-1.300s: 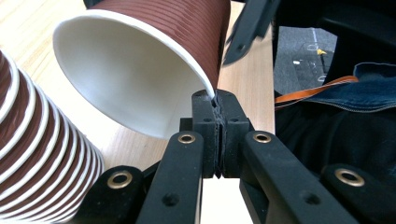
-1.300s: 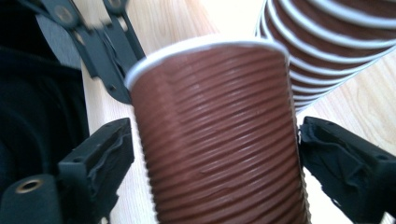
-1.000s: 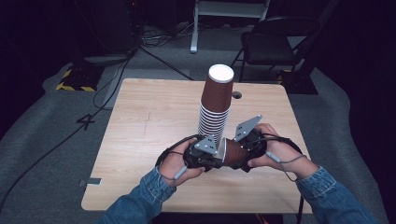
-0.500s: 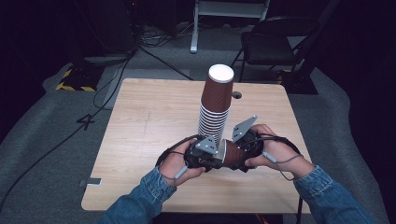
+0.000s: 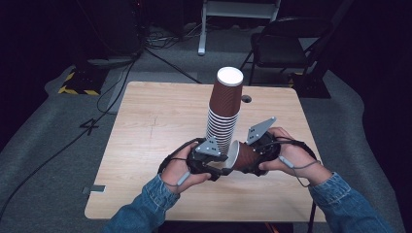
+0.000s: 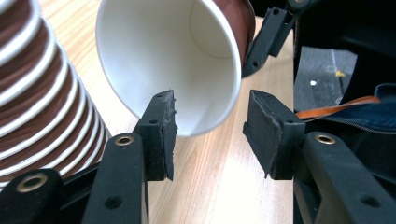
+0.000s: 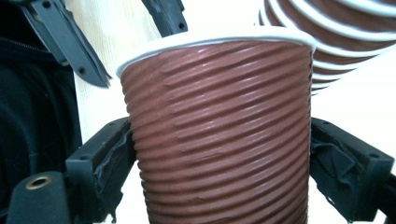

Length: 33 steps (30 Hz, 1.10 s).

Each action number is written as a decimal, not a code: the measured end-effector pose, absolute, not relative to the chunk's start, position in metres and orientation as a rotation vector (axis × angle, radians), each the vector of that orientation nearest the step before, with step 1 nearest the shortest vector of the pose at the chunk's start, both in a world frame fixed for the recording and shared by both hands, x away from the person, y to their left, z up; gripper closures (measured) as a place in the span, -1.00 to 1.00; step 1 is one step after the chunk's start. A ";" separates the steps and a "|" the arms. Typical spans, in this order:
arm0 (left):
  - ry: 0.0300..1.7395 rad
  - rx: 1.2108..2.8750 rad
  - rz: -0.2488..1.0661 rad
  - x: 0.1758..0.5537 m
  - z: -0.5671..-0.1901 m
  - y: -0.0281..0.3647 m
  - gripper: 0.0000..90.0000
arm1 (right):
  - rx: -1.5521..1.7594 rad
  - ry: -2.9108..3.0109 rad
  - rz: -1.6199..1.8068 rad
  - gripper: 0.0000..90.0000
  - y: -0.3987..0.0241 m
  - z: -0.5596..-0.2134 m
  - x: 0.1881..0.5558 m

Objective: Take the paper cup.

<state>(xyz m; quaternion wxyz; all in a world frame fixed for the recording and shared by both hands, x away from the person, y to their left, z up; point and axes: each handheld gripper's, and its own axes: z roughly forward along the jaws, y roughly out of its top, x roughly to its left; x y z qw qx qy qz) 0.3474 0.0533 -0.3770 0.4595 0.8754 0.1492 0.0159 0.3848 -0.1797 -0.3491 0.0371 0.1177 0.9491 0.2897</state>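
- Dark surroundings enclose a light wooden table; cables and a black chair stand on the grey floor beyond its far edge.
- An inverted stack of brown ribbed paper cups with white rims stands upright near the table centre, toward the person's side.
- A single brown cup lies on its side above the table, just beside the base of the stack, its open mouth turned toward the left gripper.
- Right gripper: both pads press against the ribbed wall of the single cup, one on each side, as the right gripper view shows. Its jaws have just been closing, and the cup is held between them.
- Left gripper: the jaws stand apart and have just been opening. In the left gripper view the white rim of the single cup sits just ahead of the two pads; the left pad is at the rim's lower edge, and contact cannot be confirmed. The right pad is clear of the cup.
- Both hands rest close together at the near side of the stack; denim sleeves enter from the lower edge.
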 end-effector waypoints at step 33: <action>0.872 2.112 0.226 0.375 -0.423 0.161 -0.30 | 0.657 2.208 1.505 -0.69 -0.265 -0.330 0.412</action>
